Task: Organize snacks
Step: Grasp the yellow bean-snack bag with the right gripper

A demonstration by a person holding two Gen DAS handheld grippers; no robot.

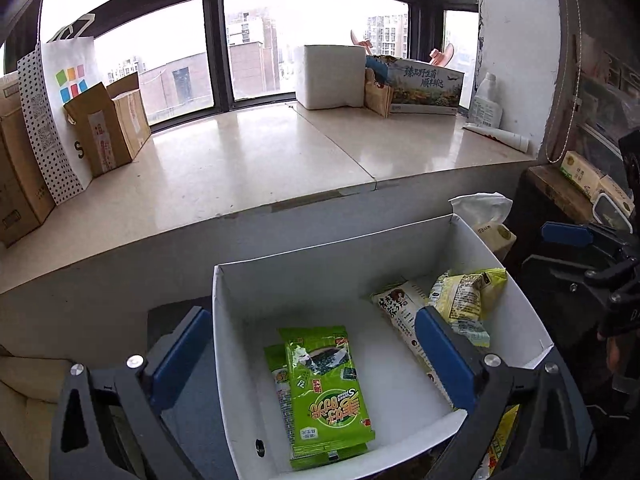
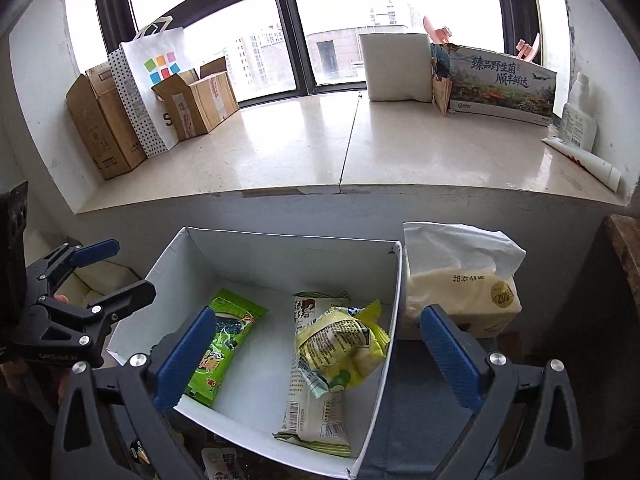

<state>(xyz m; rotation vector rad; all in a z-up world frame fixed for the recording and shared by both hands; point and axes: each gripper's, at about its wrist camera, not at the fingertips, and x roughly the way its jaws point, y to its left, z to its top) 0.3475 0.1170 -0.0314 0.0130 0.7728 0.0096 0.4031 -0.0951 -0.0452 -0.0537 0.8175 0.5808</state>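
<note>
Left wrist view: white box (image 1: 516,264) holds green seaweed packs (image 1: 328,392), perhaps three other snacks (image 1: 460,300); both grippers wide, empty.

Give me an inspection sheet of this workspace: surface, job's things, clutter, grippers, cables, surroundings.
Surface: pale stone window ledge, middle bare.
Job's things: white box below the ledge holds green seaweed packs on one side, a yellow-green packet lying on a long white packet on the other.
Clutter: tissue pack beside the box; cardboard boxes, dotted paper bag, foam block, printed carton, bottle and tube on the ledge.
Grippers: left gripper and right gripper open, holding nothing.
Cables: nothing seen.
Surroundings: window onto city buildings.
</note>
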